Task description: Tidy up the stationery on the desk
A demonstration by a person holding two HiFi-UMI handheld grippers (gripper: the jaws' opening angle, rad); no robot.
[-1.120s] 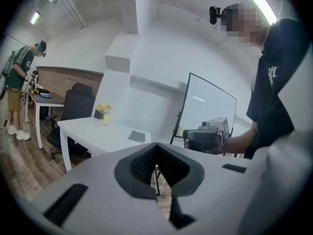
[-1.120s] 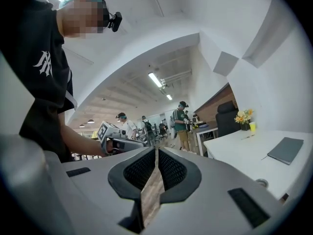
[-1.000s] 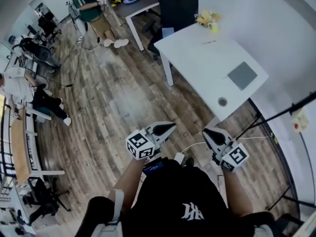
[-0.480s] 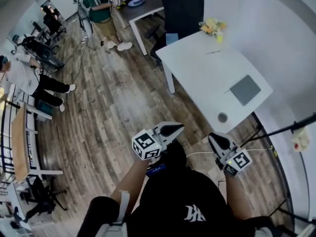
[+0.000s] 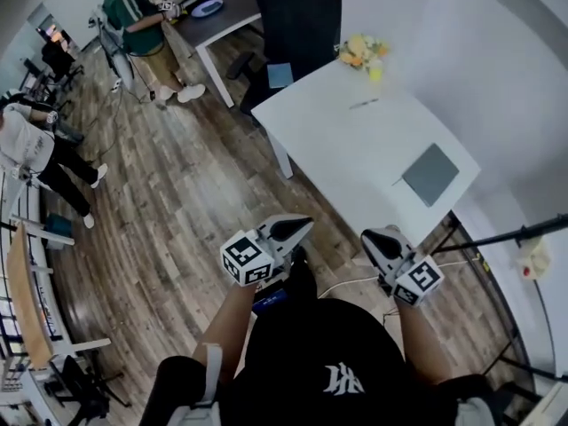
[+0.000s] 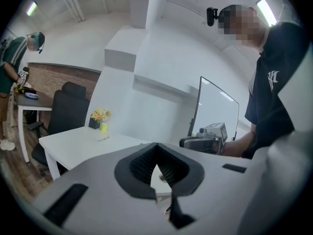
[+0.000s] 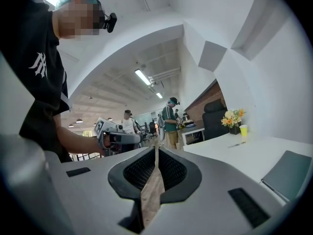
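Head view. The left gripper point(image 5: 300, 226) and right gripper point(image 5: 373, 238) are held at waist height, side by side, over the wood floor point(image 5: 204, 193). Both are short of the desk point(image 5: 337, 149) and neither touches anything. The stationery is all on the desk. A pen point(image 5: 364, 104) lies flat towards the far end, and a grey notebook point(image 5: 431, 174) lies flat near the right-hand corner, well apart from the pen. Flowers point(image 5: 358, 50) and a yellow cup point(image 5: 374, 71) stand at the far edge, just beside each other. A dark chair point(image 5: 297, 11) stands beyond the desk, and other people are at the far left, away from it.

Left gripper view. The jaws meet at the tips with nothing between them; only a sliver of white desk shows through the gap lower down. The desk, pen and flowers lie ahead, and the other gripper shows at the right.

Right gripper view. The jaws are closed and empty, with only floor showing in the slit. The notebook is at lower right, with the pen, cup and flowers beyond it.

Judgement: tidying has not begun, and this is the approach. The grippers are probably carried closed and low simply for walking up. Either one must open before it reaches an item. The pen is thin and flat on the top, so it is likely the harder pick. The notebook is nearer the right gripper.
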